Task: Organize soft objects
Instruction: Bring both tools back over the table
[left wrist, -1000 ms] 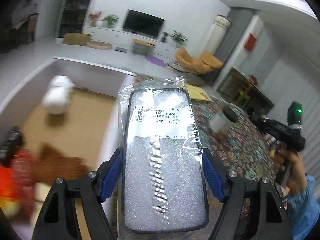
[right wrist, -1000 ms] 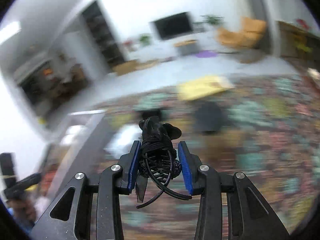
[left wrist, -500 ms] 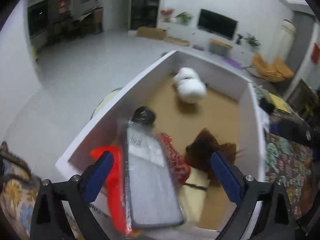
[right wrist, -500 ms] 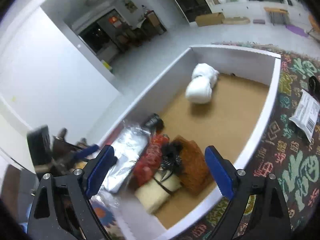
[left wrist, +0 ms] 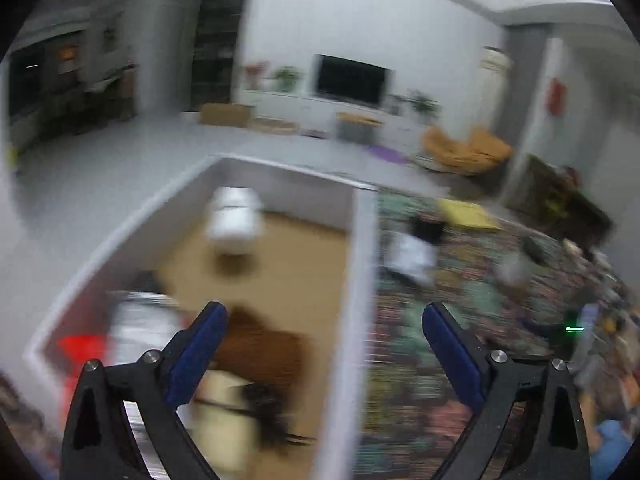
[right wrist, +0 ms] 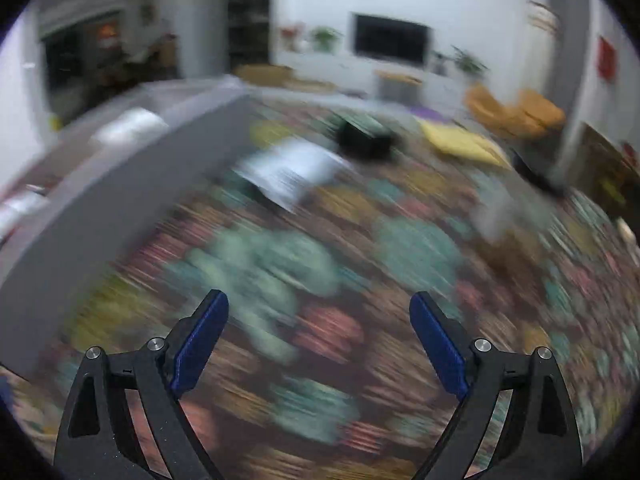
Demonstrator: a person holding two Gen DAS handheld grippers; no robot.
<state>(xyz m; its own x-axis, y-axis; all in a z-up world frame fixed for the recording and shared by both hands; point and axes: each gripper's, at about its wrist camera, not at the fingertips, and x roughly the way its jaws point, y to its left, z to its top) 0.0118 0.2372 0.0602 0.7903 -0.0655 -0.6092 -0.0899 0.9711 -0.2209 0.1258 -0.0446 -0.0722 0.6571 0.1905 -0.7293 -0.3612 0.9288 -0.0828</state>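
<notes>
1. We see our left gripper [left wrist: 324,320] with its blue-padded jaws spread wide and nothing between them; it hangs over the right wall of the large white open-topped box with a brown floor [left wrist: 362,248].
2. Our right gripper [right wrist: 318,308] likewise has its jaws far apart and empty, above the dark floral-patterned cloth covering the bench [right wrist: 400,248].
3. Inside the box, the white rounded soft bundle [left wrist: 234,218] lies near the far wall, its long axis running roughly away from us toward that wall.
4. At the box's near left end we make out the silvery plastic-wrapped flat package [left wrist: 140,320], with something red [left wrist: 78,350] just to its left; blur hides which way it points.
5. A brown fuzzy soft item [left wrist: 260,354] sits beside it, and nearer us a cream-coloured block [left wrist: 218,396] with a black tangled item [left wrist: 268,412] against it.
6. On the bench, outside the box, a white printed flat packet [right wrist: 292,170] lies near the box wall, its long axis slanting across the right view.
7. Just beyond it stands a black boxy object [right wrist: 366,136], and further right a yellow flat envelope [right wrist: 460,142].
8. Both views are smeared, so finer detail is beyond us.
</notes>
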